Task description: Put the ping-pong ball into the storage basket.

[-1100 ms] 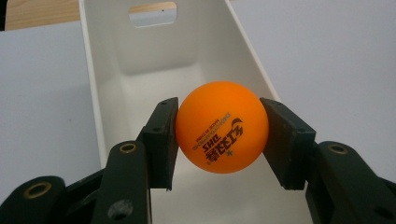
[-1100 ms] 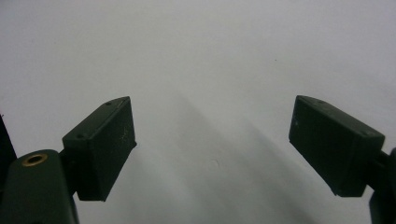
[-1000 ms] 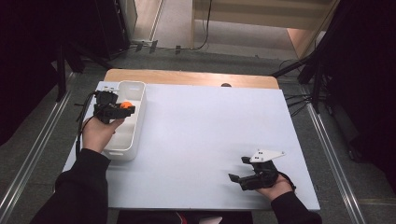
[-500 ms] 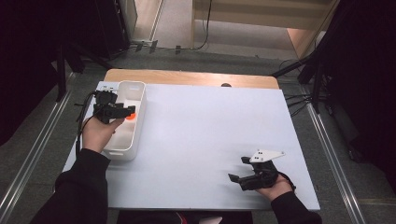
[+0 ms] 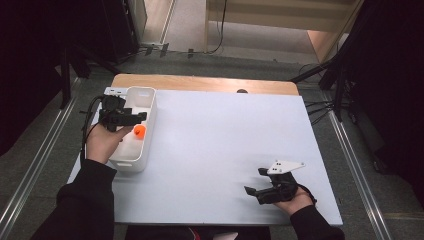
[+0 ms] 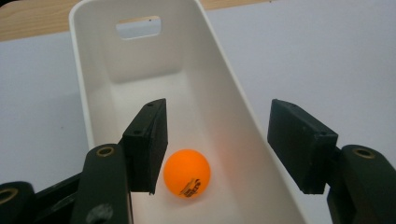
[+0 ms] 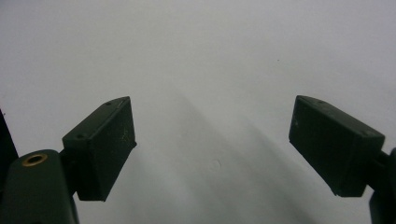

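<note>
Since the earlier frames, the orange ping-pong ball [image 5: 140, 131] has left the left gripper [image 5: 131, 118] and now lies on the floor of the white plastic bin [image 5: 150, 102]. One second ago it sat between the jaws; half a second ago it showed lower, at the bin's inner wall. In the left gripper view the ball [image 6: 187, 173] rests on the bin's bottom [image 6: 140, 70], just beside the left-hand jaw, with black print on its lower face. The left gripper [image 6: 217, 140] hangs over the bin with its jaws spread wide and nothing between them.

Near the front right corner of the white table [image 5: 225, 130], the right gripper [image 5: 260, 181] has kept its place in the person's hand, well apart from the bin. Its jaws [image 7: 212, 144] stand wide apart over bare tabletop, grasping nothing.
</note>
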